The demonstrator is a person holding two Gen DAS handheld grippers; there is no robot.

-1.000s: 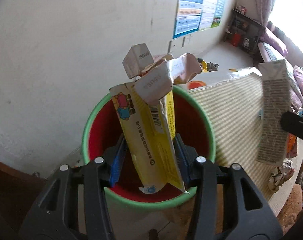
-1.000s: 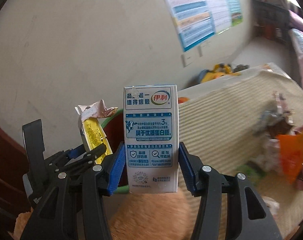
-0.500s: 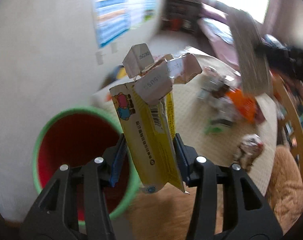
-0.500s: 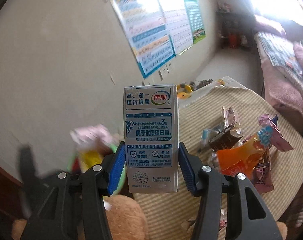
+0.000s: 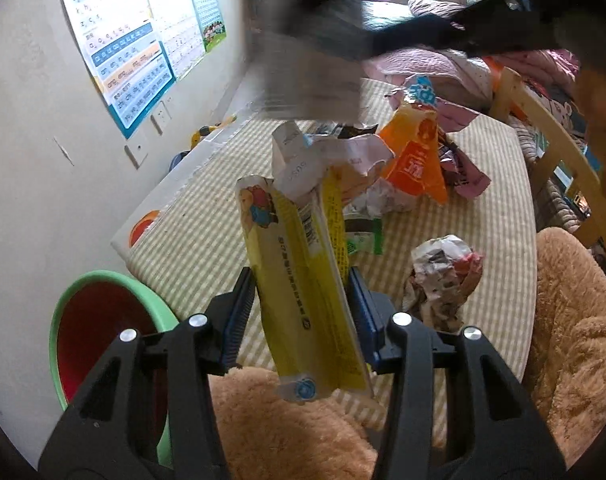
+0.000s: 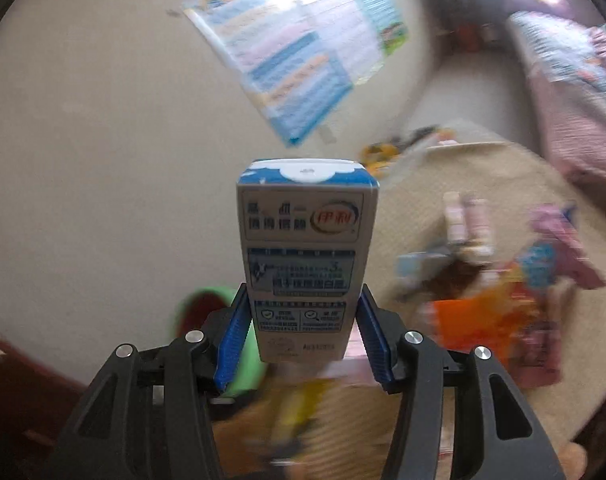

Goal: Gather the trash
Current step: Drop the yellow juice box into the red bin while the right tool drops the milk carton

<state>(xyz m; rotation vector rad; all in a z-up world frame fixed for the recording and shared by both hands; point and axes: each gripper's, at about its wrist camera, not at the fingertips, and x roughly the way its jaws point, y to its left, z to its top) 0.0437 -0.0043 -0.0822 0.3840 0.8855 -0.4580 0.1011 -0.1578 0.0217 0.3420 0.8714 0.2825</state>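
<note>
My left gripper (image 5: pixel 301 312) is shut on a crumpled yellow drink carton (image 5: pixel 303 280) with a torn white top, held above the striped table (image 5: pixel 207 236). The red bin with a green rim (image 5: pixel 103 320) sits low at the left in the left wrist view, off to the side of the carton. My right gripper (image 6: pixel 303 328) is shut on an upright blue and white milk carton (image 6: pixel 305 260). Behind that carton the bin (image 6: pixel 207 304) shows as a blurred green and red shape. The right gripper and its carton pass as a dark blur across the top of the left wrist view.
Wrappers lie on the table: an orange packet (image 5: pixel 415 160), a pink one (image 5: pixel 463 176), a green one (image 5: pixel 363 240) and a crumpled paper ball (image 5: pixel 443 276). A tan plush toy (image 5: pixel 571 320) lies at the near edge. A poster (image 5: pixel 119 48) hangs on the wall; a wooden chair (image 5: pixel 551 148) stands right.
The left gripper has swung right with the yellow carton, from over the bin to over the table. The right gripper turned toward the wall and bin, still holding the milk carton.
</note>
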